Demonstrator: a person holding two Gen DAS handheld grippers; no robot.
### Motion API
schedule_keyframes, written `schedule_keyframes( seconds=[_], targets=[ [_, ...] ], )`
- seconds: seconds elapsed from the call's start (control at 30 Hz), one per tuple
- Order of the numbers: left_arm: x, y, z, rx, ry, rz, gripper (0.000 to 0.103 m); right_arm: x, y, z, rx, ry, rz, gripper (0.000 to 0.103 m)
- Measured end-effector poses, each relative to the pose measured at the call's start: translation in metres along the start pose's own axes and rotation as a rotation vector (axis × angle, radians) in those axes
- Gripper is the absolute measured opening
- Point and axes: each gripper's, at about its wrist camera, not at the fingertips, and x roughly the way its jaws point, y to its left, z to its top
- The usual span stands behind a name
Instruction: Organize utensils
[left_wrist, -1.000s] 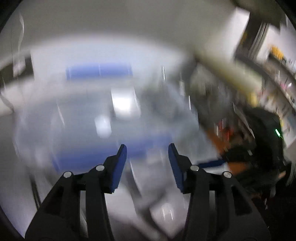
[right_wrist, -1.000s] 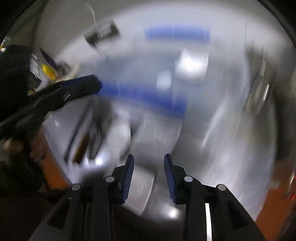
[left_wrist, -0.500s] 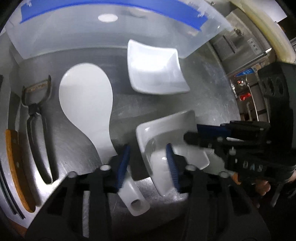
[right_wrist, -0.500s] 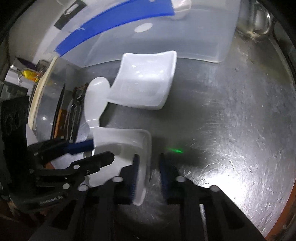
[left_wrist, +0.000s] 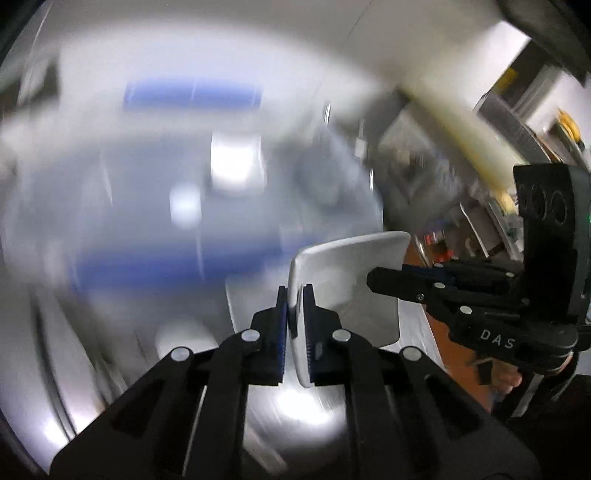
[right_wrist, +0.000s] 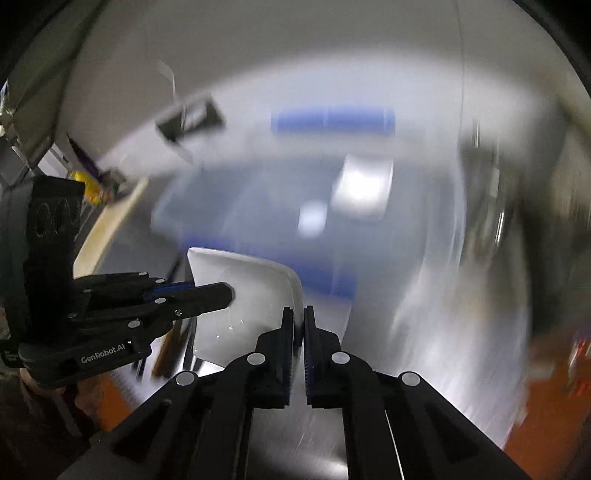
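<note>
A blurred clear bin with blue rim strips fills the middle of both views, standing on a steel counter that shows as streaked silver under the grippers; a pale square shape lies inside the bin, too smeared to name. Beside the bin in the right wrist view a cream-edged board or lid leans at an angle. The dish is held up off the counter, in front of the near wall of the bin, between the two grippers. It is white, glossy and roughly square, with rounded corners, a raised curved rim and a shallow hollow that catches small highlights; in the left wrist view it looks greyer, its underside or shaded face turned to the camera. The left gripper is clamped on one edge of the dish, its blue pads pressed against the thin rim from both sides. The right gripper pinches the opposite edge in the same way, its jaws nearly together with only the rim between them. Each gripper shows in the other's view, reaching in from the side and touching the dish.
</note>
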Motion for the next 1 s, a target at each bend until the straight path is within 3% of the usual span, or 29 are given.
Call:
schedule_keyframes(
  seconds=[0.07, 0.13, 0.23, 0.43, 0.6, 0.73, 0.83, 0.93, 1.0],
  targets=[
    [0.013, 0.007, 0.057, 0.065, -0.047, 0.065, 0.007, 0.009, -0.009, 0.05, -0.002, -0.034, -0.038, 0.007],
    [0.031, 0.023, 0.095, 0.056, -0.039, 0.076, 0.008, 0.032, -0.022, 0.09, 0.015, -0.03, -0.091, 0.008],
    [0.092, 0.058, 0.142, 0.02, 0.071, 0.085, 0.008, 0.081, -0.053, 0.136, 0.095, 0.043, -0.111, 0.008],
    [0.187, 0.096, 0.158, -0.024, 0.253, 0.067, 0.008, 0.175, -0.108, 0.153, 0.229, 0.22, -0.125, 0.008],
    [0.222, 0.103, 0.16, -0.018, 0.31, 0.077, 0.008, 0.206, -0.115, 0.154, 0.22, 0.263, -0.193, 0.01],
    [0.221, 0.106, 0.164, -0.005, 0.289, 0.106, 0.008, 0.211, -0.114, 0.15, 0.205, 0.289, -0.207, 0.012],
    [0.186, 0.097, 0.167, 0.053, 0.187, 0.17, 0.013, 0.195, -0.112, 0.15, 0.199, 0.243, -0.204, 0.012],
    [0.131, 0.081, 0.167, 0.078, 0.057, 0.167, 0.024, 0.13, -0.093, 0.14, 0.153, 0.093, -0.193, 0.012],
    [0.072, 0.062, 0.148, 0.101, -0.05, 0.082, 0.028, 0.087, -0.077, 0.12, 0.116, 0.021, -0.119, 0.012]
  ],
)
